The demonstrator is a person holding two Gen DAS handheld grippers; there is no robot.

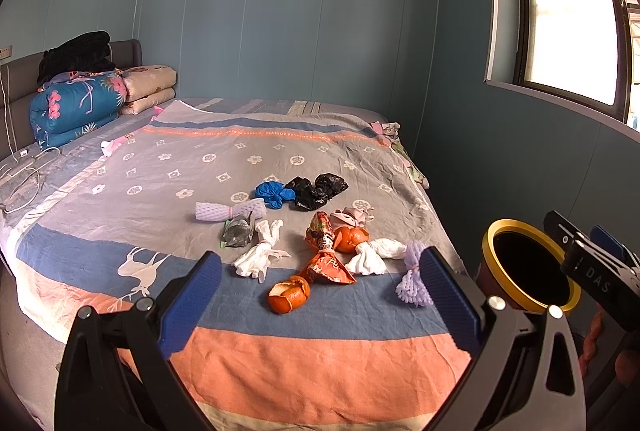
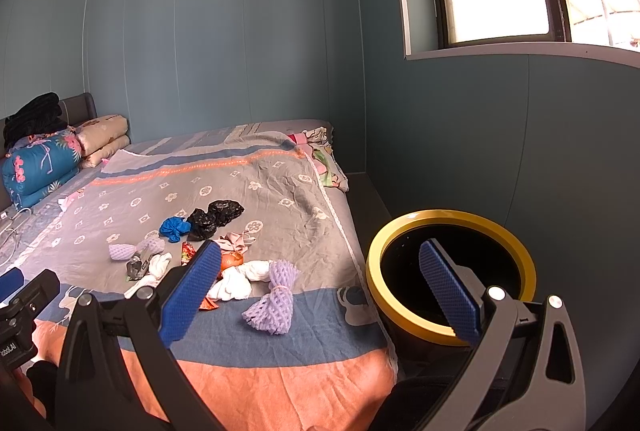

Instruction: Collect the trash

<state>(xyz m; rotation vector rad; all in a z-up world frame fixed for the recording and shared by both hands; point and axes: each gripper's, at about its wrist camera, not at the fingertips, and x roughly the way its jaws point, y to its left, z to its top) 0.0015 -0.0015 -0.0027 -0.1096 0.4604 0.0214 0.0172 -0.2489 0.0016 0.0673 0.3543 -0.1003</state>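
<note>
A: So where does the trash sit?

B: Scattered on the bed (image 1: 280, 351), all to one side of the yellow-rimmed bin (image 2: 450, 273), which stands just past the bed's edge. Nearest the bin is a purple foam net (image 2: 274, 301); beyond it a white tissue wad (image 2: 236, 281), then orange peel (image 1: 289, 294) and a red wrapper (image 1: 328, 251); farthest are the black bag (image 1: 318, 191) and blue bag (image 1: 274, 193).

A: And the grippers?

B: Both are apart and empty. The left hand-held gripper (image 1: 320, 291) faces the pile; the right hand-held gripper (image 2: 320, 291) straddles the bin's near rim.

A: What could go wrong?

B: I'd guess soft foam or tissue slipping from a shallow pinch, peel splitting, jaws catching the bedcover, or a finger knocking the bin over.
</note>
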